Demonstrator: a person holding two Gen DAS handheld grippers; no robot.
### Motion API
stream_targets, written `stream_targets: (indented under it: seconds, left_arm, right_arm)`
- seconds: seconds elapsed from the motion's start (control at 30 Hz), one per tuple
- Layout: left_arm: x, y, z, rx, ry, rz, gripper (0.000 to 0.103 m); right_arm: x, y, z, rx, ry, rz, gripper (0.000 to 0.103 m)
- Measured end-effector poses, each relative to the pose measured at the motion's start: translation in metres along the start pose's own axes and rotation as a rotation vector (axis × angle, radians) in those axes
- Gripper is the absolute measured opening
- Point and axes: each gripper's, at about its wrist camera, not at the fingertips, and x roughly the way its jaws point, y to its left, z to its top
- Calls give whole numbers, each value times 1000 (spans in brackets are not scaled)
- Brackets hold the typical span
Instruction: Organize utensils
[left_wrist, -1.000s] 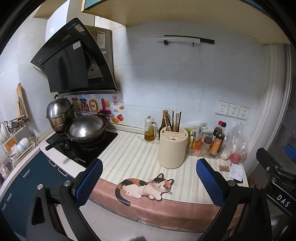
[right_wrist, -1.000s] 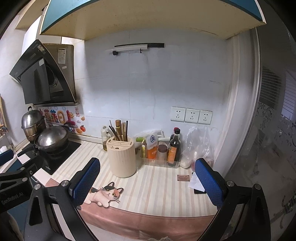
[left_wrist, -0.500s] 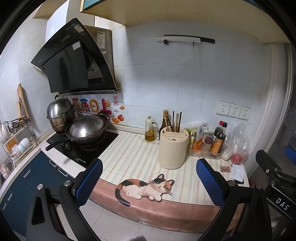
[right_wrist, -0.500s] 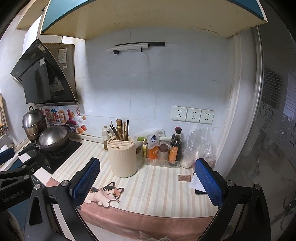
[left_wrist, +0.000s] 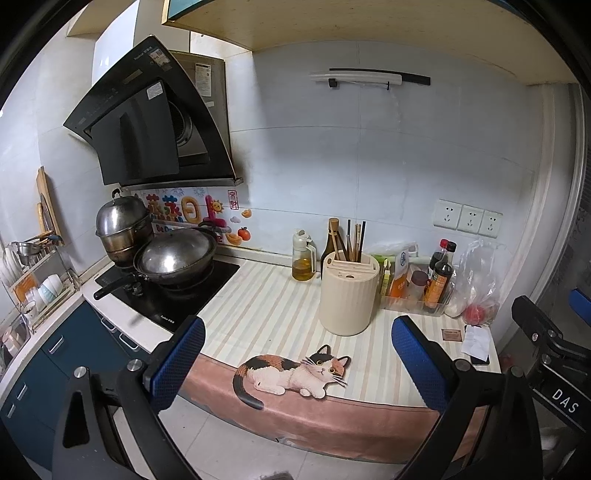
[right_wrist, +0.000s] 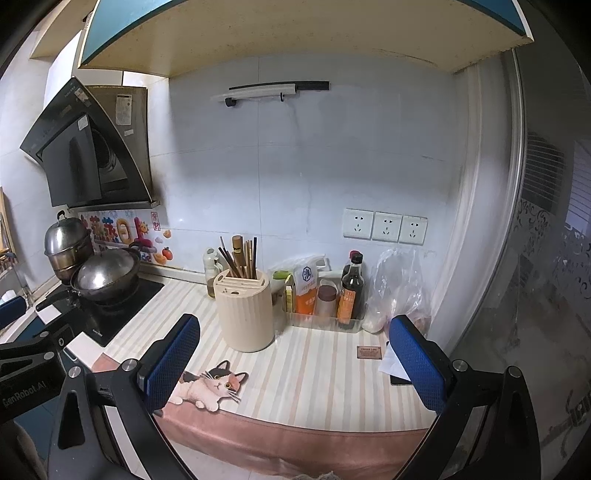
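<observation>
Both your left tongs (left_wrist: 295, 363) and right tongs (right_wrist: 293, 363) gape wide, empty — chopsticks (right_wrist: 240, 260) stand in the holder (right_wrist: 244, 312) mid-frame — just-starting or already-tidied, can't tell.

Right gripper (right_wrist: 295, 358) is held spread wide above the counter edge, nothing between its blue pads (right_wrist: 173, 360). A cream utensil holder (right_wrist: 244, 314) is seen upright on the striped counter mat (right_wrist: 317, 373), chopsticks (right_wrist: 242, 258) standing in it. A clear tray of bottles (right_wrist: 325, 299) is set just beside the holder; a wok (right_wrist: 105, 273) sits on the cooktop (right_wrist: 114, 314)
</observation>
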Motion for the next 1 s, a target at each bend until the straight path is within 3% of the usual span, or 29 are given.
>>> stream_targets:
  seconds: [1.0]
  left_arm:
    - [0, 0, -1, -5, 3, -2, 103]
  right_arm:
    - [1, 0, -9, -10, 12, -5, 103]
